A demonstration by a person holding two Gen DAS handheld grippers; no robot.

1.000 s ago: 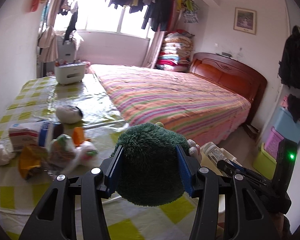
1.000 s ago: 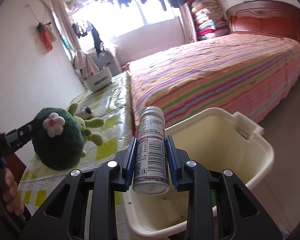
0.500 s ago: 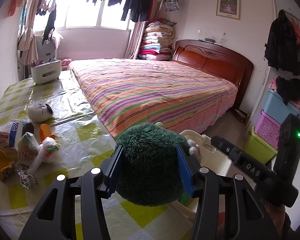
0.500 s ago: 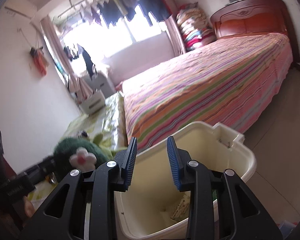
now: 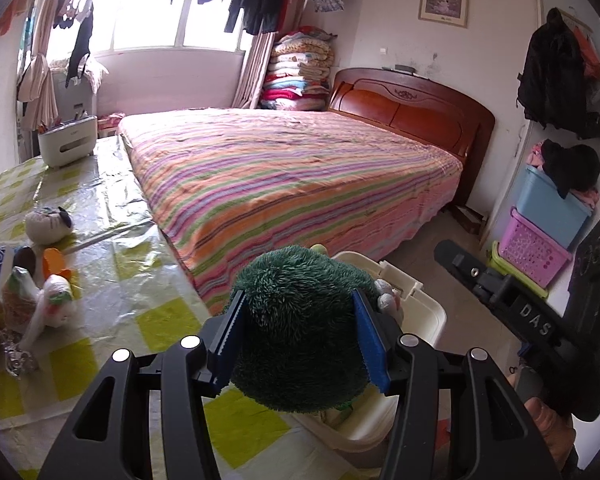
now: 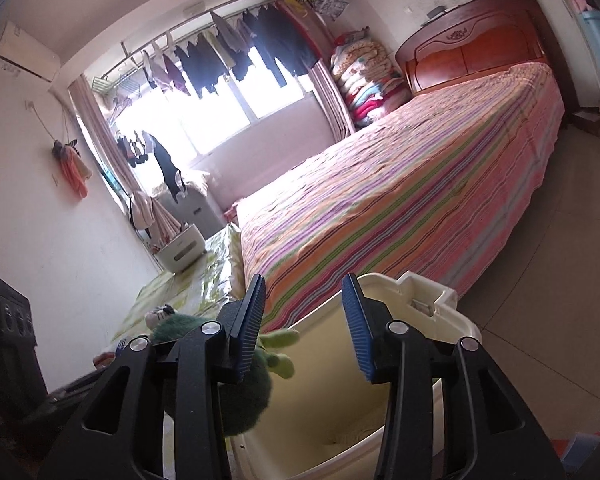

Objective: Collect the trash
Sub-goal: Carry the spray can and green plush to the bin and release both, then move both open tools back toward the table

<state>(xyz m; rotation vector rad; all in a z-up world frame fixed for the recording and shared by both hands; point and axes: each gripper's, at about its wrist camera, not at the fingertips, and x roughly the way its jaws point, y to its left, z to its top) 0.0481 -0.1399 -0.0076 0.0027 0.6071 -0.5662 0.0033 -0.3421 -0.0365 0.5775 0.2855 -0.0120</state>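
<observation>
1. Several wrappers and scraps of trash (image 5: 24, 300) lie clustered at the left of the tabletop (image 5: 112, 208), with a small white plush (image 5: 46, 222) just beyond them.
2. Left tongs (image 5: 298, 334) are clamped on a green plush toy (image 5: 300, 320), held above the near edge of a cream bin (image 5: 420, 312).
3. Right tongs (image 6: 304, 324) stand wide apart with nothing between the blue pads, poised over the bin's open mouth (image 6: 432, 308).
4. Right of the bin stretches the striped bed (image 6: 400, 200).
</observation>
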